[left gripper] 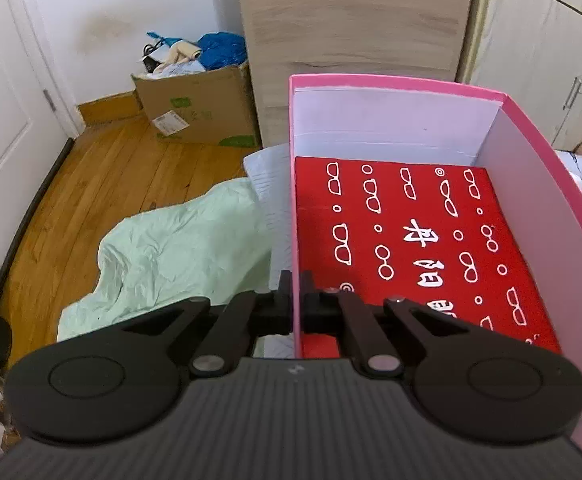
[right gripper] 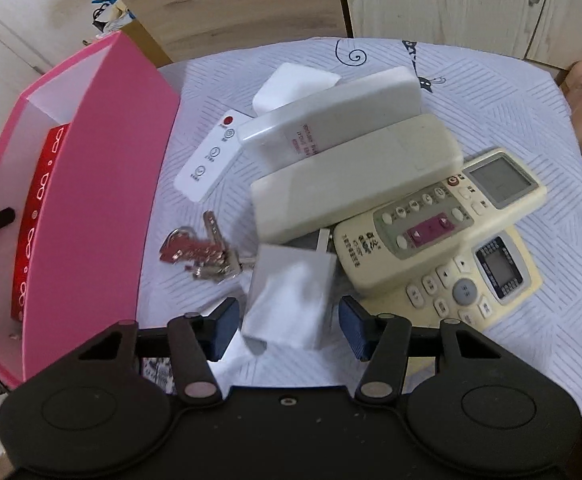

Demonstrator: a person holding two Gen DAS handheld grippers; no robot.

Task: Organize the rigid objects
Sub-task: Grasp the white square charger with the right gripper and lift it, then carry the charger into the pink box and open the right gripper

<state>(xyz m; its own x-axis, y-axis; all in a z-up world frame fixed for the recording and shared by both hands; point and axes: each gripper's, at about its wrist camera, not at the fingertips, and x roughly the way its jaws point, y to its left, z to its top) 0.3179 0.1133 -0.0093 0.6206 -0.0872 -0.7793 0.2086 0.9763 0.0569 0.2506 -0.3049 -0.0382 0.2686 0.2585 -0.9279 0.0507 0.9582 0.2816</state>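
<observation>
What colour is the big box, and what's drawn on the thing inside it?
The box is pink. The red case inside has white glasses drawings, clearest in the left wrist view.

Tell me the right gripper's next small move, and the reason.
Probably close the right gripper on the white charger block: the block already sits between its open blue pads, untouched, while the left gripper pinches the pink box's wall, steadying it to receive things.
</observation>
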